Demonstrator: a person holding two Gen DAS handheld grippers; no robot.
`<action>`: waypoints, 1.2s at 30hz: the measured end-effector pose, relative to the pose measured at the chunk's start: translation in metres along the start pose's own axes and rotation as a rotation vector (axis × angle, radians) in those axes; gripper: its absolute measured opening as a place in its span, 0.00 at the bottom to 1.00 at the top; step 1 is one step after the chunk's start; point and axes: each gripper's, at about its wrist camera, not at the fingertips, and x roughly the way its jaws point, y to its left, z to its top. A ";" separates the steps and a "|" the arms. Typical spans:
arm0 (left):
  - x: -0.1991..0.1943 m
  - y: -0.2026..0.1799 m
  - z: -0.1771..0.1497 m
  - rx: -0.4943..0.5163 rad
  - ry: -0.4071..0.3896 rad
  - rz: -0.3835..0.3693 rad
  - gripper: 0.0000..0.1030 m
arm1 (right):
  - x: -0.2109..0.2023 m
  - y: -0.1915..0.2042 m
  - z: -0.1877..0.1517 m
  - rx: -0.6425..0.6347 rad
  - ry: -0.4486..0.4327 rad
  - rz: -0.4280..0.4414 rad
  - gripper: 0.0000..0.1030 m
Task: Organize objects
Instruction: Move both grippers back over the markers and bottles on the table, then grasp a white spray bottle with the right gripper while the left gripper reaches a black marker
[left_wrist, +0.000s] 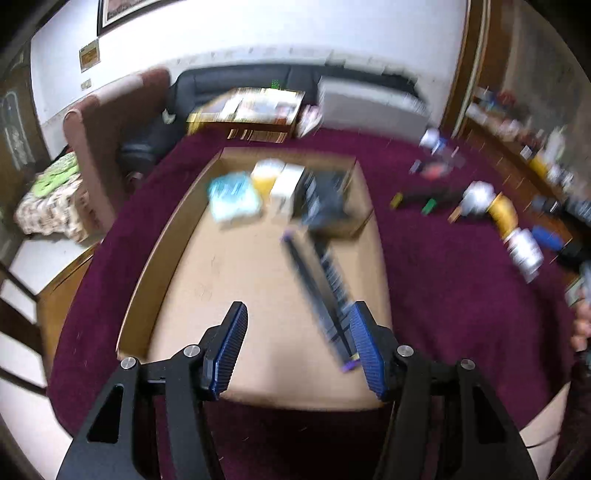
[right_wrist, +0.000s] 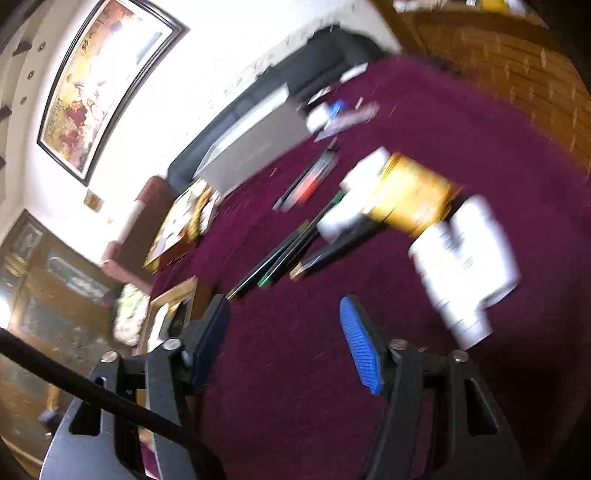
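Both grippers, left gripper (left_wrist: 297, 345) and right gripper (right_wrist: 286, 341), show jaws apart and empty, while the cardboard box (left_wrist: 173, 221) already holds several small packages (left_wrist: 280, 186) and a long dark box (left_wrist: 319, 288), with bottles (right_wrist: 463, 266) and pens (right_wrist: 291, 254) left scattered on the maroon surface (right_wrist: 295, 369).

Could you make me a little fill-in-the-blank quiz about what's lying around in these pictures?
1. The cardboard box sits on a carpet of dark ____ colour.
2. Between the fingers of the right gripper there is ____.
3. The long dark slim box lies ____ the cardboard box.
4. The can lying beside the white bottle is ____ in colour.

Missing words: red; nothing; inside; gold
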 end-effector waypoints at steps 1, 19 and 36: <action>-0.005 -0.003 0.006 -0.009 -0.021 -0.036 0.52 | -0.007 -0.005 0.008 -0.012 -0.019 -0.033 0.67; 0.037 -0.122 0.044 0.196 0.044 -0.234 0.58 | 0.009 -0.028 0.021 -0.265 0.089 -0.095 0.67; 0.137 -0.246 0.077 0.684 -0.029 -0.194 0.58 | 0.052 -0.052 0.008 -0.303 0.069 -0.317 0.27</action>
